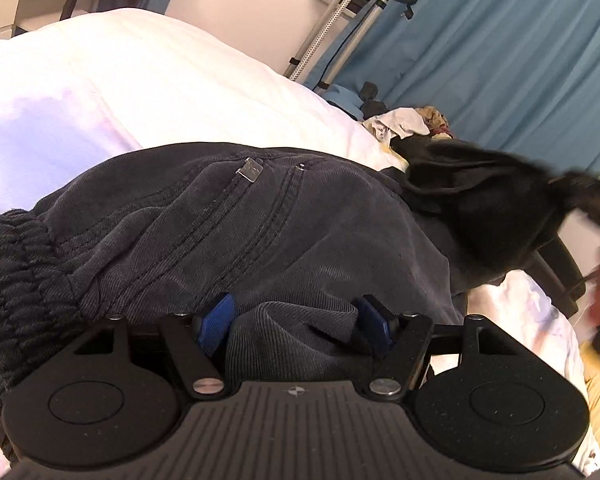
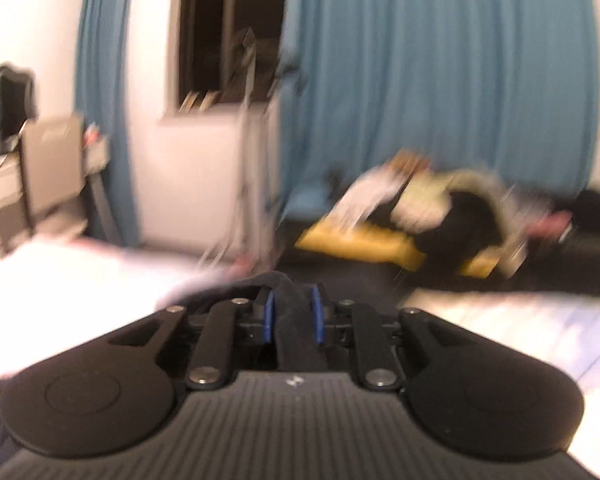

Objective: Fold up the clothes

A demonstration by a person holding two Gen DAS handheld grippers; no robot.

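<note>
Dark navy trousers [image 1: 260,232] bunch up right at the left gripper [image 1: 296,320], whose blue pads [image 1: 216,320] stand spread with a ridge of the cloth between them; whether they pinch it cannot be told. Left of these tongs sits the ribbed elastic waistband [image 1: 12,280]; just ahead run stitched seams, a small grey tag and a rivet. Beyond the fabric's far edge the white bed [image 1: 120,80] lies bare, and to the right one dark leg lifts off the bedding, blurred. In the right wrist view, the right gripper [image 2: 294,316] is clenched on a strip of that dark cloth. Ahead of it, past the bed edge, a blurred clothes pile [image 2: 420,216] lies against the blue curtain [image 2: 440,60].
</note>
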